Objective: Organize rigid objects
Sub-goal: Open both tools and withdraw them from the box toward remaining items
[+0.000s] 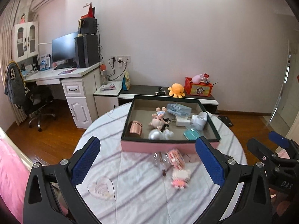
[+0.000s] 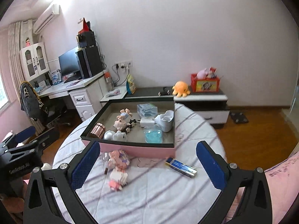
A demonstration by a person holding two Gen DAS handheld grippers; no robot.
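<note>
A pink box [image 1: 149,146] with a dark rim stands on the round table and holds several objects: a copper tin [image 1: 135,128], a pig doll [image 1: 158,120], a white charger [image 1: 182,122] and a blue clear case [image 1: 191,133]. The box also shows in the right wrist view [image 2: 138,149]. In front of it lie a pink-and-white block toy [image 1: 179,171], also in the right wrist view [image 2: 118,169], and a blue flat box [image 2: 181,167]. My left gripper [image 1: 147,166] is open and empty above the table. My right gripper [image 2: 147,166] is open and empty.
A clear heart-shaped dish [image 1: 101,187] lies at the table's near left. The table has a striped white cloth [image 2: 158,196]. Beyond stand a low cabinet [image 1: 168,93] with an orange plush and red crate, and a desk [image 1: 65,74] at the left.
</note>
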